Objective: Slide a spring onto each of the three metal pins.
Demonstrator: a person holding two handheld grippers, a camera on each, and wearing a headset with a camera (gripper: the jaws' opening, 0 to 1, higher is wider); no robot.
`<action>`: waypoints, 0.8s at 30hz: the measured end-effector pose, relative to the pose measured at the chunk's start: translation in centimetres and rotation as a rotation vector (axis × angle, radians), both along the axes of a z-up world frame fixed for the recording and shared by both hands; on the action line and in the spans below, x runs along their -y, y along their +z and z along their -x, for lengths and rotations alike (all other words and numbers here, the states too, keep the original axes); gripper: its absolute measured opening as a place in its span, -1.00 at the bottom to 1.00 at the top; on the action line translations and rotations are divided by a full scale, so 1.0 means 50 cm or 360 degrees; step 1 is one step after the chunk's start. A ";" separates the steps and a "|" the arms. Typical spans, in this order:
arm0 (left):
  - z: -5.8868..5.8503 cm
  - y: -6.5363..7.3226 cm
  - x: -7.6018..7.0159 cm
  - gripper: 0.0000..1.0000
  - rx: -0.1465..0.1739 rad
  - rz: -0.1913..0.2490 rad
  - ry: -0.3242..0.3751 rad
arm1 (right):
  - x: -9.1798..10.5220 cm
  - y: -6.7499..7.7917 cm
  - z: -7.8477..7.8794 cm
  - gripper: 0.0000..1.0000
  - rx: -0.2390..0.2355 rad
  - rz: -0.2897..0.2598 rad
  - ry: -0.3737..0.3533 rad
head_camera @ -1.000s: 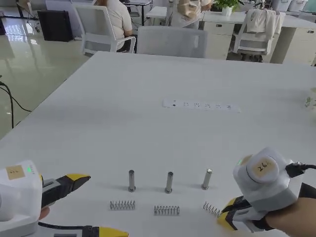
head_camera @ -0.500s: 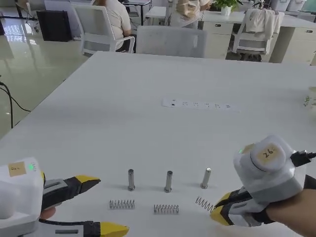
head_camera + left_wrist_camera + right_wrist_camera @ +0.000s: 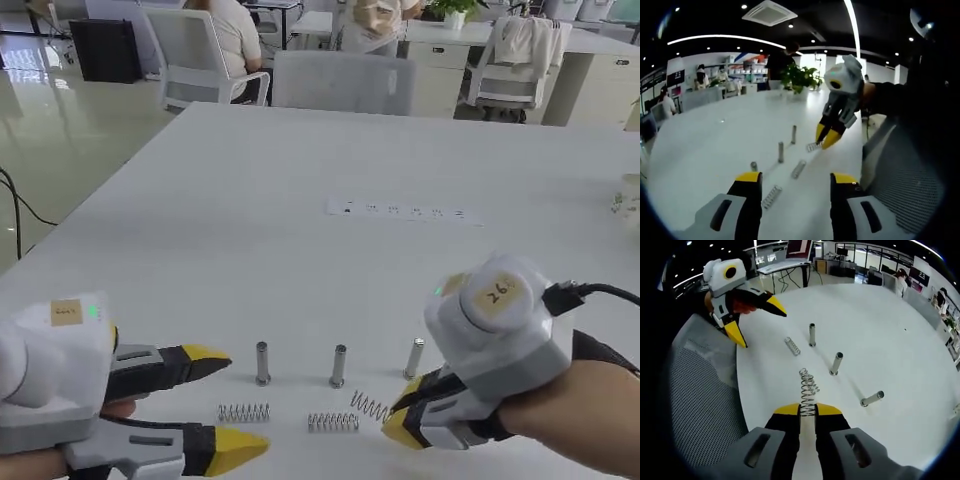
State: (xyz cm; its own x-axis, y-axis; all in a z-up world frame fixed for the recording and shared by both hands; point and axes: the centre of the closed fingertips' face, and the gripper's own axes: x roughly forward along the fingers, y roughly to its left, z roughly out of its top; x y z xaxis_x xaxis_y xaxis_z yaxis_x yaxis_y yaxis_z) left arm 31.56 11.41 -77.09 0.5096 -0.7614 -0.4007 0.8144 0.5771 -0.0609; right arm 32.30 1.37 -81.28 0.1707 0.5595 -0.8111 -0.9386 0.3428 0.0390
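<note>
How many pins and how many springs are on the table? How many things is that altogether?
3 upright silver metal pins
3 coiled wire springs, one of them pinched in the right tongs
Total: 6

- A round pale sticker (image 3: 497, 293) sits on top of the right gripper (image 3: 395, 421). It bears a hand-written number that reads as "26", seen tilted in the head view.
- A small yellowish label (image 3: 66, 312) on top of the left gripper (image 3: 243, 401) carries a short line of print, too small to read.
- The white power strip (image 3: 400, 211) on the table has a row of small dark marks, too small to read.
- Boards on the far walls in both gripper views are too blurred to read.
</note>
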 end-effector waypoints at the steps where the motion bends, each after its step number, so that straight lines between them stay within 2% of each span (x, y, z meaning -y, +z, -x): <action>1: 0.000 -0.001 0.007 -0.04 0.0001 -0.0009 -0.0030 | -0.003 0.001 0.001 -0.84 0.0001 0.0000 0.0010; 11: 0.004 -0.021 0.051 -0.23 -0.0015 -0.0077 -0.0216 | -0.039 0.005 0.024 -0.84 0.0009 -0.0006 0.0118; 24: 0.024 -0.043 0.081 -0.49 0.0002 -0.0127 -0.0366 | -0.070 0.001 0.058 -0.84 -0.0006 -0.0007 0.0272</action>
